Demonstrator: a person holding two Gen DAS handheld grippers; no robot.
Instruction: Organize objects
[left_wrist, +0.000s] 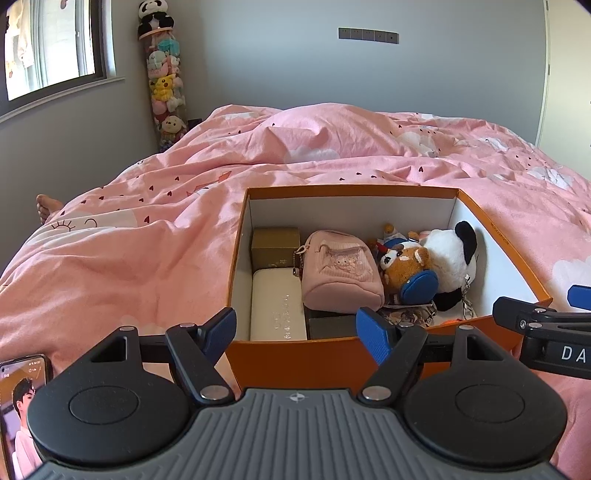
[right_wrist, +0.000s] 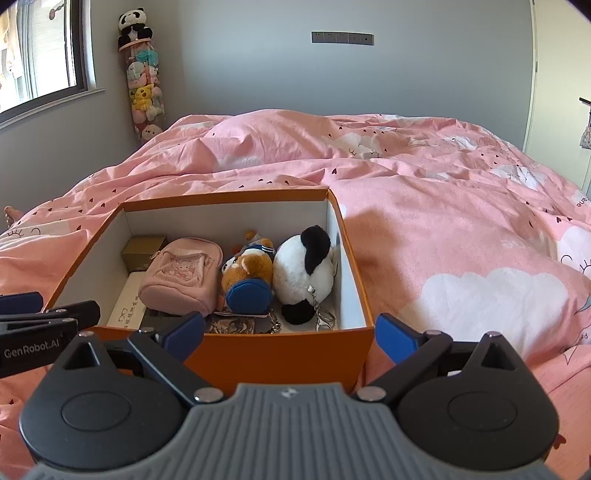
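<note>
An orange box (left_wrist: 295, 356) (right_wrist: 277, 354) with a white inside sits open on the pink bed. It holds a gold box (left_wrist: 275, 243) (right_wrist: 142, 251), a cream case (left_wrist: 277, 306) (right_wrist: 127, 308), a pink pouch (left_wrist: 341, 271) (right_wrist: 181, 275), a brown plush with a blue cap (left_wrist: 408, 271) (right_wrist: 247, 277) and a black-and-white panda plush (left_wrist: 452, 264) (right_wrist: 308, 271). My left gripper (left_wrist: 295, 330) stands open at the box's near wall, empty. My right gripper (right_wrist: 290, 334) is open too, at the box's near right corner, holding nothing.
A phone (left_wrist: 18, 410) with a lit screen lies on the duvet at the lower left. The pink duvet (right_wrist: 461, 221) spreads wide to the right and behind the box. A person's foot (left_wrist: 46, 206) shows at the bed's left edge. A tall tube of plush toys (left_wrist: 164, 81) stands in the corner by the window.
</note>
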